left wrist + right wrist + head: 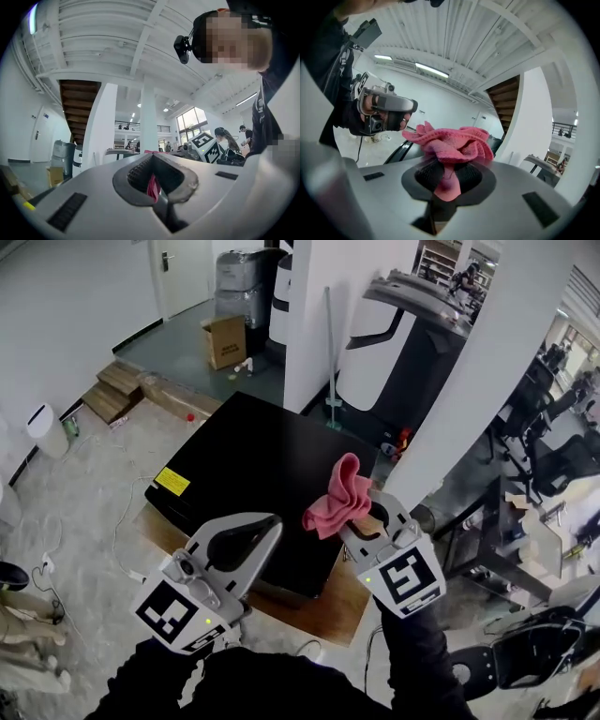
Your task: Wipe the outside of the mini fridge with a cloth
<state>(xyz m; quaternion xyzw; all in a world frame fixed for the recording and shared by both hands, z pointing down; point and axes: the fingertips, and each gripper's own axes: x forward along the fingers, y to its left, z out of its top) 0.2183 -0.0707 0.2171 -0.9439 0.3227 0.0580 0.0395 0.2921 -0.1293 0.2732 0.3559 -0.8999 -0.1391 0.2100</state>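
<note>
The black mini fridge [253, 456] stands on a low wooden platform [319, 610], its top facing me, with a yellow label [172, 481] near its left corner. My right gripper [361, 521] is shut on a bunched pink cloth [339, 495], held above the fridge's near right edge. In the right gripper view the cloth [450, 140] bulges out over the right gripper [447, 176]. My left gripper [267, 524] hovers over the fridge's near edge, just left of the cloth, shut and holding nothing. In the left gripper view [152, 180] only a pink sliver shows through the slit.
A white pillar [347, 315] and a white-and-black machine [403, 343] stand right behind the fridge. A cardboard box [225, 340] and wooden steps [117, 390] lie at the back left. Cables [122, 512] trail on the floor at left. Office chairs [553, 456] crowd the right.
</note>
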